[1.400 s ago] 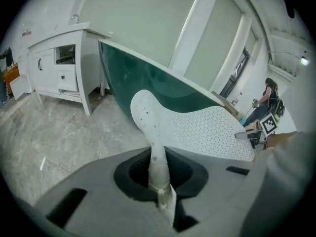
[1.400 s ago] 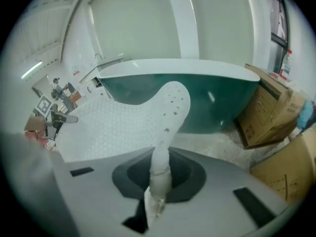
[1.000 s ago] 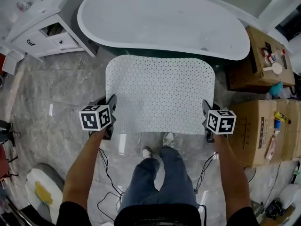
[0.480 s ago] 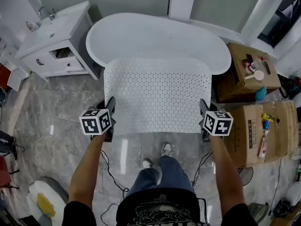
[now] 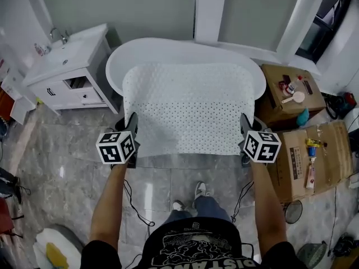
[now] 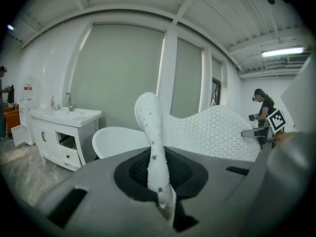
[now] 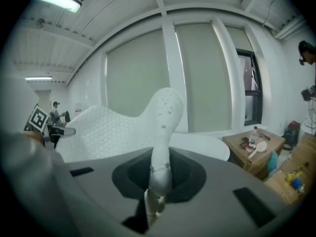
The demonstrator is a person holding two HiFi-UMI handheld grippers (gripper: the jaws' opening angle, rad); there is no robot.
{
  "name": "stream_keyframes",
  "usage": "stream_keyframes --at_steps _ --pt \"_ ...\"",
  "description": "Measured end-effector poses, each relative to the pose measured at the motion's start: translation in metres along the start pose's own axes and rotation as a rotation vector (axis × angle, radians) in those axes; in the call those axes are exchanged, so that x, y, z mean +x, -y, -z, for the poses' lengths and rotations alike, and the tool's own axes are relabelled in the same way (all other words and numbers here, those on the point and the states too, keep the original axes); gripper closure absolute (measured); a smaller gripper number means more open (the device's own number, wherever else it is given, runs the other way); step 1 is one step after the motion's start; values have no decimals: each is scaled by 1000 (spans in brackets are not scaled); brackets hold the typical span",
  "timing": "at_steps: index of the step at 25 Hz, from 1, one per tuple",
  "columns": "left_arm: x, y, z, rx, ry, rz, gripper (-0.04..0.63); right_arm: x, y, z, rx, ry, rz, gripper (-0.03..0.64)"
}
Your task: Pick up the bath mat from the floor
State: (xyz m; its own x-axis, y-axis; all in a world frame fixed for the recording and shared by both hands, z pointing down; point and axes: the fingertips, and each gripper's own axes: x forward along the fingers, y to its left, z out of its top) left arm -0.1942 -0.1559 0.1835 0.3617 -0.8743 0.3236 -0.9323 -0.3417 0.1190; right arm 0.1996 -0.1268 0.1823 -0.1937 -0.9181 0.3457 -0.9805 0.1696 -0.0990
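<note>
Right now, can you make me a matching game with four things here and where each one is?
Things:
1. bath mat
2. bathtub
3. vanity cabinet
4. cardboard box

Places:
a. right of the tub, bottle on top
b. pinched by the left tool and right tool
c. left of the tub, faucet on top
d. against the back wall

Pairs: 1-b, 2-d, 3-c, 4-a
</note>
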Motion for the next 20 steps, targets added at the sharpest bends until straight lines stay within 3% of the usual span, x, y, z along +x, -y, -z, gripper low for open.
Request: stream_keyframes --at_steps 7,20 --pt "-9 7 -23 58 42 11 560 -22 -9 -33 -14 72 31 587" --pt "-19 4 -56 70 97 -6 560 -37 -19 -61 -65 152 74 588"
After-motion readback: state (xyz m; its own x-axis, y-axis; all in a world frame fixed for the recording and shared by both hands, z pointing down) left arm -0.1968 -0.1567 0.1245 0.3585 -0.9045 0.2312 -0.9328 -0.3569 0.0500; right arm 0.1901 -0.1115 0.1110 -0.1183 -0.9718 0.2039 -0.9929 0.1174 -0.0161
